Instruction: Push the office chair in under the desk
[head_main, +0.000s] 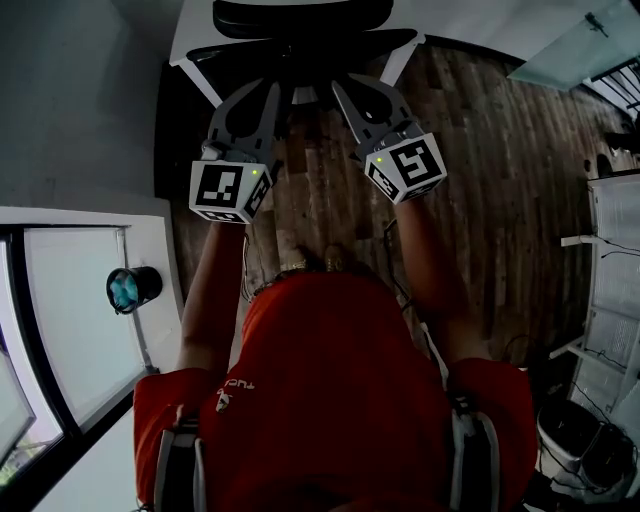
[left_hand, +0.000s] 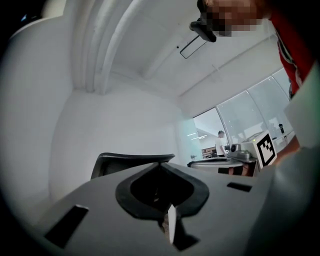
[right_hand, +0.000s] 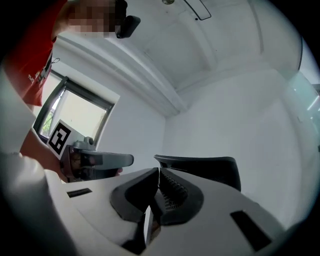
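The black office chair (head_main: 300, 25) stands at the top of the head view, tucked against the white desk (head_main: 192, 35). My left gripper (head_main: 273, 88) and right gripper (head_main: 338, 84) hang side by side over the wooden floor. Both point at the chair, just short of it, and both are shut with nothing between the jaws. In the left gripper view the shut left gripper (left_hand: 159, 165) points level at the chair's backrest (left_hand: 131, 159), and the right gripper's marker cube (left_hand: 266, 149) shows beside it. In the right gripper view the shut right gripper (right_hand: 158, 171) faces the chair's backrest (right_hand: 202, 169).
Dark wooden floor (head_main: 480, 200) spreads to the right of the chair. A window ledge with a small round blue object (head_main: 133, 288) lies at the left. White shelving (head_main: 610, 250) and bins (head_main: 580, 440) stand at the right. A distant person (left_hand: 220, 142) stands behind glass.
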